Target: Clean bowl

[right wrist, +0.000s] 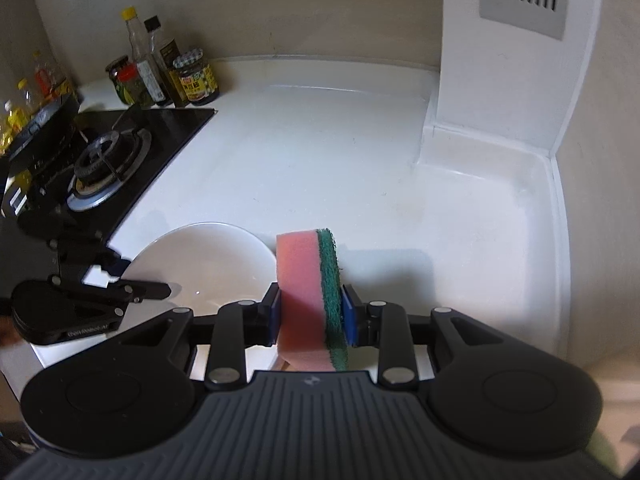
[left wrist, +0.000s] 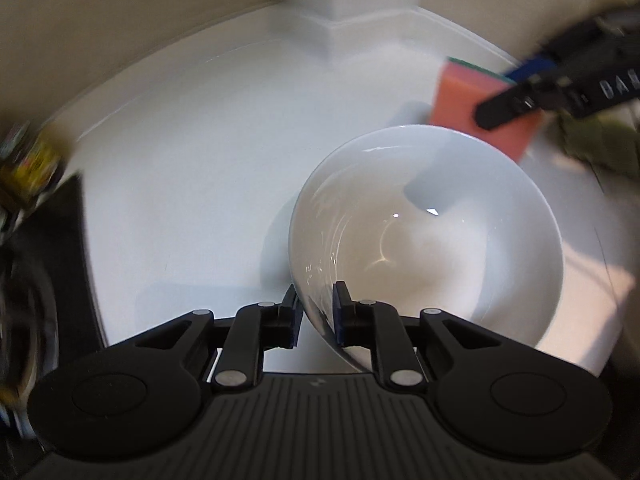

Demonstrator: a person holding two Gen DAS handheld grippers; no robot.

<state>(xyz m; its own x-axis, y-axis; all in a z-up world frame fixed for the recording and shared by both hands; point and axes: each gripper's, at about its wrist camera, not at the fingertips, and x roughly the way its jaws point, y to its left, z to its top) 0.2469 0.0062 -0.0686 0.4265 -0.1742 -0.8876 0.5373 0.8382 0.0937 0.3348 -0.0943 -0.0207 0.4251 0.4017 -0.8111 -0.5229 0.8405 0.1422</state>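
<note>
Glazed white bowl [left wrist: 424, 240] lower right on the counter [left wrist: 192, 152], hard, slick, chippable: left gripper [left wrist: 316, 312] spread loosely astride its near rim, right gripper [right wrist: 312, 316] pinching squishy sponge [right wrist: 310, 300].

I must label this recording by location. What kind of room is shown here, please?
Most likely a home kitchen: a gas burner set in a black hob, sauce bottles and jars by the wall, and a white countertop.
</note>
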